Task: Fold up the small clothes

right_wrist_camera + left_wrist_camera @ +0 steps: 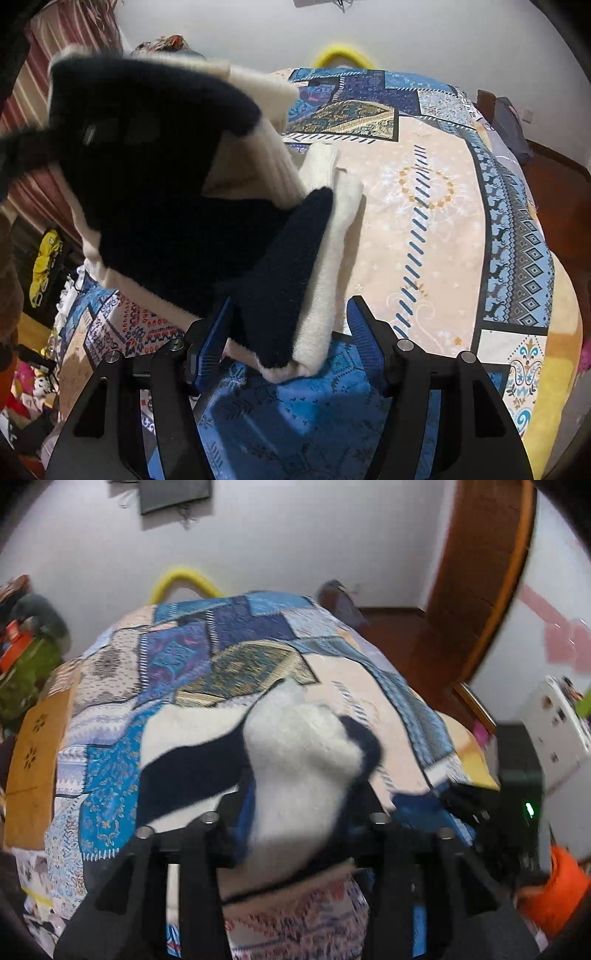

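2 grippers, left gripper (pixel 295 808) gripping sweater (pixel 295 760)

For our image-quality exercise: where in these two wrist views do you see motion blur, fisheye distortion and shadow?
Left wrist view: the black-and-white garment is smeared by motion blur, the door frame bows from fisheye distortion. Right wrist view: the lifted part of the garment is blurred top left, a shadow darkens the bedspread between the fingers.

Patchwork bedspread (pixel 436 206), white wall (pixel 295 535), wooden door (pixel 480 572).
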Available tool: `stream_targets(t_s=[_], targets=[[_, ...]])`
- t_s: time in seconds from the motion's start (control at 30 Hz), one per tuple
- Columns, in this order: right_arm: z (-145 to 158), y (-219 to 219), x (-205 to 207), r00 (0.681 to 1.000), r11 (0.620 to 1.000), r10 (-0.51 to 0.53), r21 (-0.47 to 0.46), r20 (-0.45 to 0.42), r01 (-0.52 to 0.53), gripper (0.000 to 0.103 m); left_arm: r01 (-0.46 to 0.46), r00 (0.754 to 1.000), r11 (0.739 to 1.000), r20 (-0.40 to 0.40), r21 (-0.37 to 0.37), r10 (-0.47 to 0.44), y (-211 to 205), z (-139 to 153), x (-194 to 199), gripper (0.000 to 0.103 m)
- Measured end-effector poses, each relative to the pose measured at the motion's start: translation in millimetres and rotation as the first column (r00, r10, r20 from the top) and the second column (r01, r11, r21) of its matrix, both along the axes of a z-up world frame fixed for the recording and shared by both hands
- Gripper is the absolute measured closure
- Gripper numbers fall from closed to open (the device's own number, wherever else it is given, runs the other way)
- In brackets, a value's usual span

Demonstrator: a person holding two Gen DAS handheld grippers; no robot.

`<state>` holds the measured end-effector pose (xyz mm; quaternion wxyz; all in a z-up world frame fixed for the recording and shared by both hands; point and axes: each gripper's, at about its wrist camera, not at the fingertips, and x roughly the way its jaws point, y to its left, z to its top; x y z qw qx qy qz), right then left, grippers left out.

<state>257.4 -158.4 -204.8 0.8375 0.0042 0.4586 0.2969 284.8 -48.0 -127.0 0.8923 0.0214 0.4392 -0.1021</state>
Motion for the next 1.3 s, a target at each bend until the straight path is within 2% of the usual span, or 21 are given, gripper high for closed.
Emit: stream_targets(t_s=[0.07,0.17,0.27,0.33,0.4,0.47,0.53,0.6,0.63,0.77,0.87,1.03,1.1,1.3], targets=[[2,-1,0,1.000,1.000,0.000,0.003,0.002,0.000,0.043,0.035,0.999,0.999,0.012,-0.026,-0.035,1,9,-11,0.045],[3,-1,1,1.000,1.000,0.008,-0.008,0.008,-0.008,0.043,0.063,0.996,0.998,0.065,-0.031,-0.061,6,29,-29,0.043],[4,0,3,1.000,1.000,0.015,-0.020,0.014,-0.014,0.043,0.037,0.993,0.999,0.114,-0.033,-0.033,21,46,-38,0.040],[5,1,5,1.000,1.000,0.017,-0.023,0.016,-0.017,0.043,-0.014,0.992,0.999,0.125,-0.039,0.019,38,50,-35,0.038],[6,2,7,1.000,0.999,0.024,-0.023,0.015,-0.023,0.043,-0.063,0.992,0.997,0.107,-0.051,0.068,56,44,-26,0.037],[6,4,10,0.999,0.999,0.030,-0.020,0.012,-0.030,0.043,-0.101,0.993,0.992,0.048,-0.071,0.104,73,27,-11,0.037],[4,8,16,0.999,0.999,0.040,-0.027,0.009,-0.040,0.040,-0.151,0.987,0.984,-0.074,-0.094,0.144,88,-3,9,0.037],[2,13,24,0.999,0.998,0.052,-0.034,-0.002,-0.053,0.039,-0.194,0.969,0.973,-0.176,-0.125,0.171,99,-35,19,0.037],[1,15,28,0.999,0.998,0.053,-0.035,-0.010,-0.054,0.039,-0.202,0.966,0.969,-0.193,-0.143,0.173,103,-44,20,0.037],[-2,23,46,0.998,0.998,0.060,-0.031,-0.010,-0.060,0.039,-0.161,0.978,0.980,-0.152,-0.115,0.142,101,-63,9,0.035],[-3,28,60,0.999,0.997,0.042,-0.073,0.027,-0.040,0.039,-0.129,0.985,0.988,-0.126,-0.081,0.119,95,-65,1,0.035],[3,24,85,0.995,0.992,-0.018,-0.125,0.103,0.030,0.039,-0.122,0.987,0.987,-0.113,-0.101,0.110,101,-69,0,0.035],[11,20,91,0.990,0.990,-0.056,-0.120,0.130,0.072,0.039,-0.126,0.988,0.986,-0.106,-0.110,0.114,102,-72,-2,0.035],[48,2,88,0.975,0.991,-0.111,-0.054,0.191,0.124,0.039,-0.117,0.990,0.991,-0.083,-0.070,0.111,93,-70,-8,0.035]])
